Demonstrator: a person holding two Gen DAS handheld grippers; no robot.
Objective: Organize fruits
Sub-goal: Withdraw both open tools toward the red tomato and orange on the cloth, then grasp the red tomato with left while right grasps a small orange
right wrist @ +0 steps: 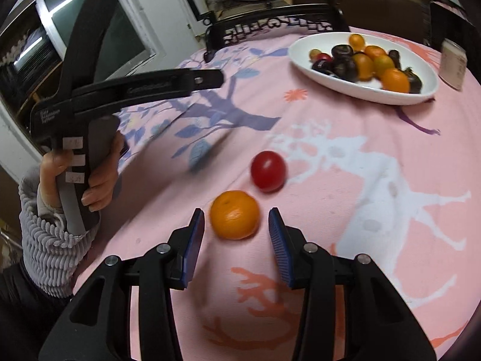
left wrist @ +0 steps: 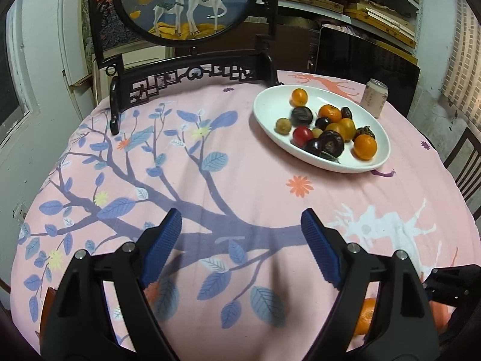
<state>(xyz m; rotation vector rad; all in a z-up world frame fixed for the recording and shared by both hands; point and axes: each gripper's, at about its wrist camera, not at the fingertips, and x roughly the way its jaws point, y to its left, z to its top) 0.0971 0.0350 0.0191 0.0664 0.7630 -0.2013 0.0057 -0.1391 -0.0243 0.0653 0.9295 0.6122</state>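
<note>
A small orange (right wrist: pixel 234 214) sits on the pink tablecloth (right wrist: pixel 375 270) just ahead of the right gripper (right wrist: pixel 236 225), whose blue ribbed pads (right wrist: pixel 278 234) stand apart on either side of it without touching the peel. The jaws are spread and hold nothing. Just beyond the orange lies a red tomato (right wrist: pixel 268 171), close beside it but apart.

Farther back, a white oval dish (right wrist: pixel 365 91) already carries a heap of fruit: oranges, dark plums and small pale and red pieces. A can (right wrist: pixel 454 63) stands just beside the dish at the table's far edge.

The left gripper (left wrist: pixel 242 234) hangs over a bare stretch of the same cloth, its fingers wide and empty, with the dish (left wrist: pixel 270 111) well ahead and to its right. In the right wrist view, the person's left hand (right wrist: pixel 90 180) grips its handle.

The orange looks light and firm, with a slightly pebbled skin that should give the ribbed pads a fair hold. Being round, it may roll or squirt forward if pinched off-centre, so the sensible place to close is across its widest middle, with modest pressure. The tomato appears smoother, glossier and softer; it would likely need a gentler squeeze, again across its broadest part, to avoid splitting the skin.
</note>
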